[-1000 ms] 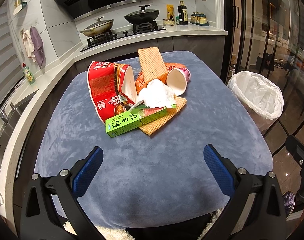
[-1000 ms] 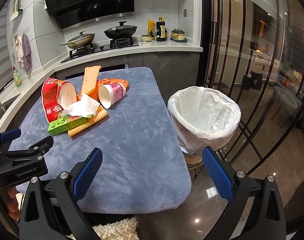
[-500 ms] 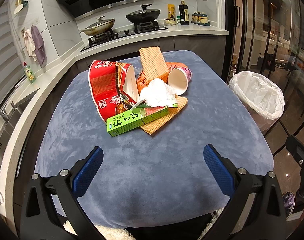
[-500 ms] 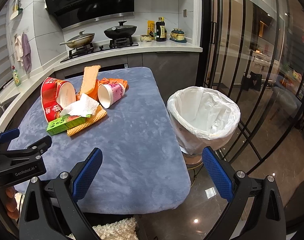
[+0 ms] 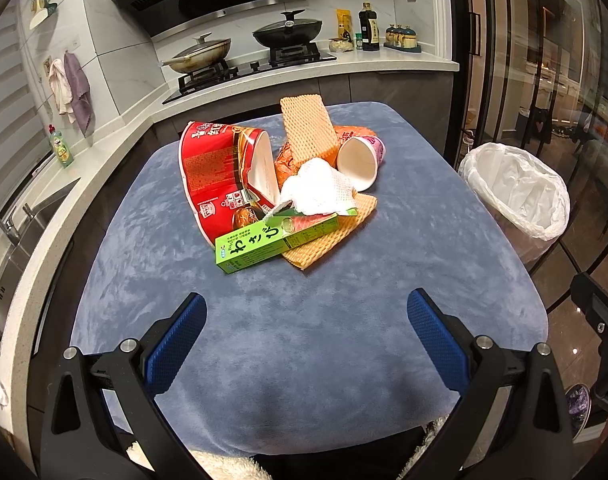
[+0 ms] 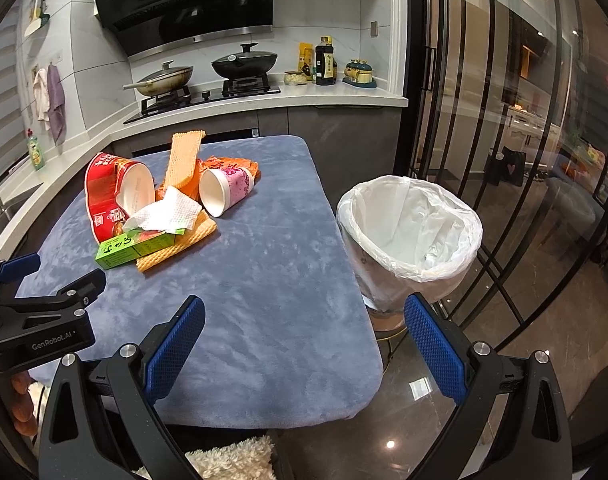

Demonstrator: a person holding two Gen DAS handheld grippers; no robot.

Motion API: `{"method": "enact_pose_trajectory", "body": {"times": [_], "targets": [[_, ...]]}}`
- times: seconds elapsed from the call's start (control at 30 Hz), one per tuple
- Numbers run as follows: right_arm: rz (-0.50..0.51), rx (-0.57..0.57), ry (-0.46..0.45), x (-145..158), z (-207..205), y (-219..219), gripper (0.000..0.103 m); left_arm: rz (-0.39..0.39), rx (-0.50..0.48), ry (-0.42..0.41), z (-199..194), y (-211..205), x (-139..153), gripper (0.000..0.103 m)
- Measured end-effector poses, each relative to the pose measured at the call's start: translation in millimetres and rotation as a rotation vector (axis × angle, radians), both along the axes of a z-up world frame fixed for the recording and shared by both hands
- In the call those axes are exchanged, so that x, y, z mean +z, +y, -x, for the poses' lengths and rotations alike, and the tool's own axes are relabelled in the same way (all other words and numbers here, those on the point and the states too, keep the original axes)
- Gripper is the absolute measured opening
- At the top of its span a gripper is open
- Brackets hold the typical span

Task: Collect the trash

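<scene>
Blue plush surface [image 5: 304,344]: trash pile, red noodle bowl [image 5: 220,176] tipped, green box [image 5: 276,238] in front, crumpled tissue [image 5: 319,190] on top. Left gripper [image 5: 305,340] and right gripper [image 6: 304,340] both spread wide, empty.

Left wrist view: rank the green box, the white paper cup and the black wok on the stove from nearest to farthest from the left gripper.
From the left gripper:
1. Green box, front of the pile, facing the jaws.
2. White paper cup, tipped over, right rear of the pile.
3. Black wok, on the stove beyond the table.
</scene>
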State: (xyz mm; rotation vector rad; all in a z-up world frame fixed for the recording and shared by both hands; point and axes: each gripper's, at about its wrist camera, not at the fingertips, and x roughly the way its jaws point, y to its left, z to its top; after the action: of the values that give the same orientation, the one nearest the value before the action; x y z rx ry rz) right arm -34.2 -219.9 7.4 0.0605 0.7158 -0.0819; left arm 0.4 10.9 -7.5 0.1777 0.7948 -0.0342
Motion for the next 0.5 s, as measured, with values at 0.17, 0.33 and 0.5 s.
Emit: {"method": "enact_pose_trajectory", "body": {"times": [0.17,0.33,0.5], "targets": [[-0.001,0.001,0.0,-0.4,-0.4,0.0,0.096,-0.001,-0.001,0.003,-1.0,1.2,0.5,0.096],[-0.001,0.003,0.0,0.3,0.4,1.1,0.096,0.0,0.0,0.004,-1.3,0.7,0.4,0.096],[-0.001,0.001,0.0,0.1,0.4,1.1,0.096,0.003,0.008,0.01,-1.9,3.6,1.1,0.096]]}}
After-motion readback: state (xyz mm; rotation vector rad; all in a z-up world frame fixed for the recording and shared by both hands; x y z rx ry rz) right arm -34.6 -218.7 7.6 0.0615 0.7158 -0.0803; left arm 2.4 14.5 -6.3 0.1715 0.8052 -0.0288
